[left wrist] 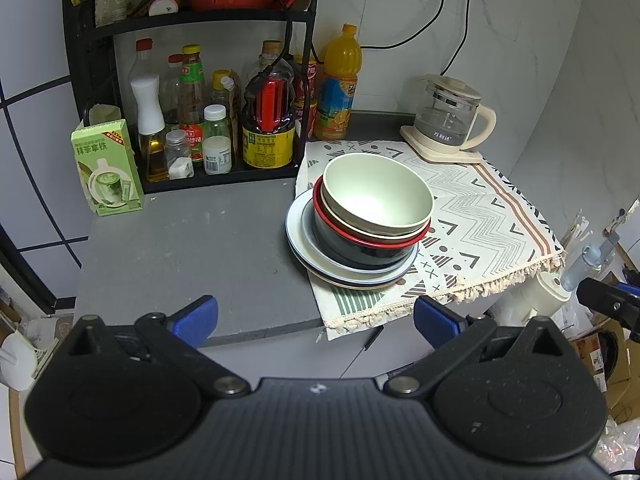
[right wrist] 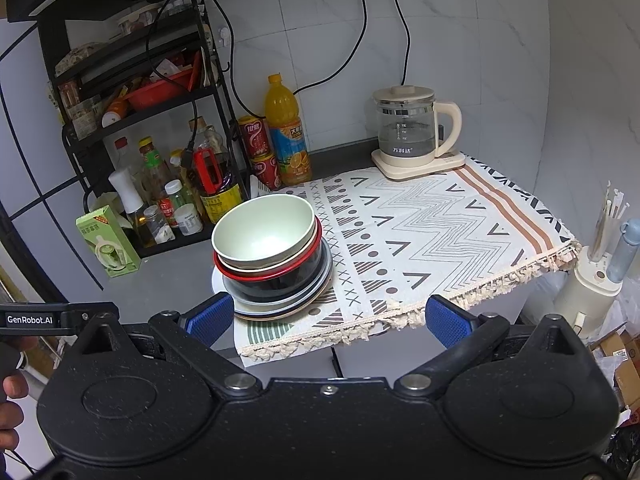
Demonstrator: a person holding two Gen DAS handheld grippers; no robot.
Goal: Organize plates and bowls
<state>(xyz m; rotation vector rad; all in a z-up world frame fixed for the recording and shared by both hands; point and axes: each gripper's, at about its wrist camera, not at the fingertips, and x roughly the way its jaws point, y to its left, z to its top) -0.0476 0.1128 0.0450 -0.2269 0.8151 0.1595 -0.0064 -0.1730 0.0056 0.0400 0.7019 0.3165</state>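
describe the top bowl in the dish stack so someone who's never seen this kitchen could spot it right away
Find the patterned cloth covering the right part of the grey counter; a stack of plates and bowls sits at its left edge, near the black bottle rack. The pale green bowl is nested at the very top. Unlike the red-rimmed black bowl lower down, it is light and plain inside.

A: What sits at centre frame?
B: A green bowl (right wrist: 266, 230) nested in a red-rimmed bowl (right wrist: 276, 270), on stacked plates (right wrist: 280, 300), at the left edge of a patterned cloth (right wrist: 420, 232).

A: And the gripper (right wrist: 328, 318)?
B: Low in the frame, its blue pads (right wrist: 212, 316) spread wide, nothing between them.

A: Further back?
B: A kettle (right wrist: 412, 132) upper right on the cloth; a juice bottle (right wrist: 286, 128) and a rack (right wrist: 132, 120) of bottles to the left.
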